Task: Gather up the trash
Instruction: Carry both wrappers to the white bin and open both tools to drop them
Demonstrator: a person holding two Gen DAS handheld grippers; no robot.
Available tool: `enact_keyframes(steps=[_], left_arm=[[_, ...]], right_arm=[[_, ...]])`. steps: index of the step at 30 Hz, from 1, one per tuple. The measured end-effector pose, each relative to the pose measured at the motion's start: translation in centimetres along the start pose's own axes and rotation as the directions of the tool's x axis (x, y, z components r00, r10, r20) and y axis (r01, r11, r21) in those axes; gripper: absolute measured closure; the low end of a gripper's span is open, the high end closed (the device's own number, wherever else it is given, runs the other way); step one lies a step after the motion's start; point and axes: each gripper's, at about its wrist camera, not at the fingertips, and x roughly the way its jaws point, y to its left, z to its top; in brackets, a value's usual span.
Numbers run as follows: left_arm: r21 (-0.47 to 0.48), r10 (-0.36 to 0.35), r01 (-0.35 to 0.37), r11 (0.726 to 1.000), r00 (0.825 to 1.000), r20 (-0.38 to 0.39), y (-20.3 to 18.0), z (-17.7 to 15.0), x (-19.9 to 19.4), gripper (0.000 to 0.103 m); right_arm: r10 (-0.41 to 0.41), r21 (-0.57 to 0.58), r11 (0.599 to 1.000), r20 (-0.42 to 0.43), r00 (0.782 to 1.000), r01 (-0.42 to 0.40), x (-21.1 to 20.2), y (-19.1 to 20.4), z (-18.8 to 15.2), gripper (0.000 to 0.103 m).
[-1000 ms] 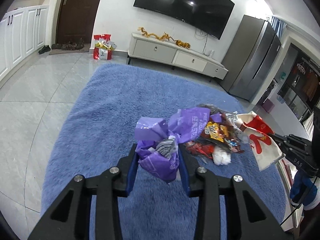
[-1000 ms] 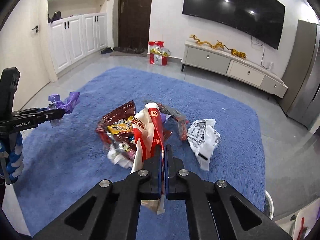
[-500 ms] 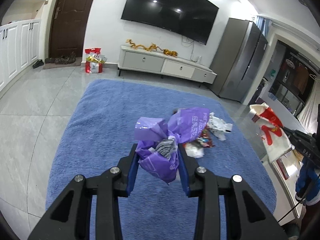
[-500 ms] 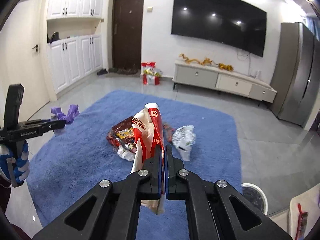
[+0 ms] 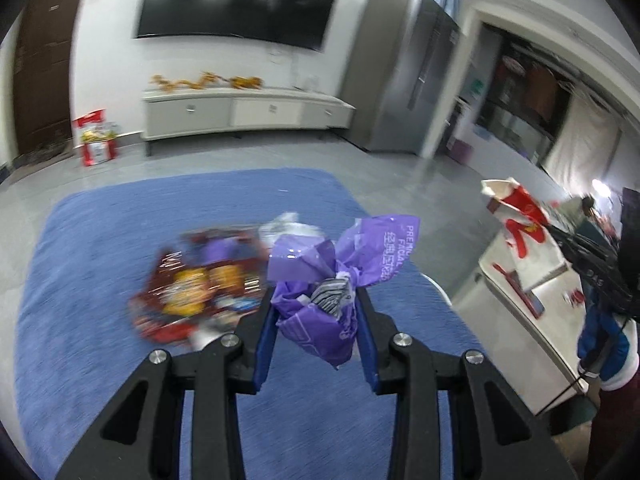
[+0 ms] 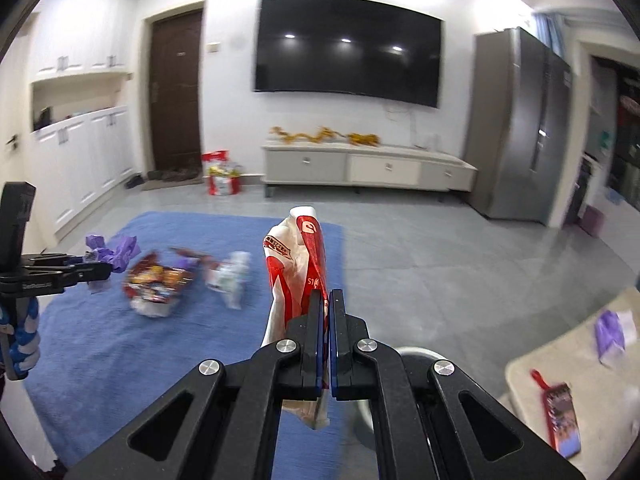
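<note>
Two hand-held claws, each carrying one piece of trash above a blue rug [image 5: 100, 360]. The left claw [image 5: 316, 316] is clenched on a crumpled purple plastic bag [image 5: 320, 312], its blue pads [image 5: 265, 344] pressing the bundle from both sides while loose flaps stand up above the grip. The right claw [image 6: 328, 320] is clamped fully together on a red-and-white wrapper [image 6: 296, 264], which rises above the tips and also hangs below them; the same wrapper shows at the right edge of the left-wrist view. The remaining trash lies on the rug: a pile of red and yellow snack packets [image 6: 156, 284] and, just beside it, a crumpled white bag [image 6: 232, 280], both blurred. A pale round rim [image 6: 416, 354], partly hidden behind the right claw, may be a bin, though this cannot be confirmed. At lower right a light counter [image 6: 560, 348] bears a red-handled flat item [image 6: 556, 404] and a small purple packet [image 6: 610, 334]. Handling, as judged: all pieces appear very light, thin and soft, so they will crumple rather than resist, and film surfaces may slip. A bunched bundle is best pinched through its thickest fold, as on the left; a flat wrapper is best taken across a doubled edge, as on the right. Loose flaps could catch on a rim at release.
</note>
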Motion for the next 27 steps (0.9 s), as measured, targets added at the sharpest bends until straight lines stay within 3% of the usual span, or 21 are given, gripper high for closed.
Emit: enact_keyframes(steps=[6,14,22,27], left_arm=[[0.095,-0.062,0.072,0.993,0.993,-0.101,-7.7,3.0,8.4,0.069],[0.127,-0.123,0.159,0.979,0.959,-0.257,-16.8,4.9,20.6,0.069],[0.089,-0.139,0.18,0.98,0.928,-0.344,-21.3,5.3,29.6,0.066],[0.023,-0.163,0.185,0.982,0.91,-0.381,-21.4,5.0,32.8,0.063]], right_arm=[[-0.068,0.105,0.992,-0.055,0.996,0.073,3.7,-7.1,-3.1,0.101],[-0.094,0.227,0.965,-0.16,0.983,0.129,10.1,-15.2,-7.5,0.101],[-0.102,0.257,0.951,-0.269,0.958,0.173,16.5,-18.9,-10.7,0.1],[-0.104,0.259,0.947,-0.316,0.943,0.191,19.5,-19.5,-12.3,0.095]])
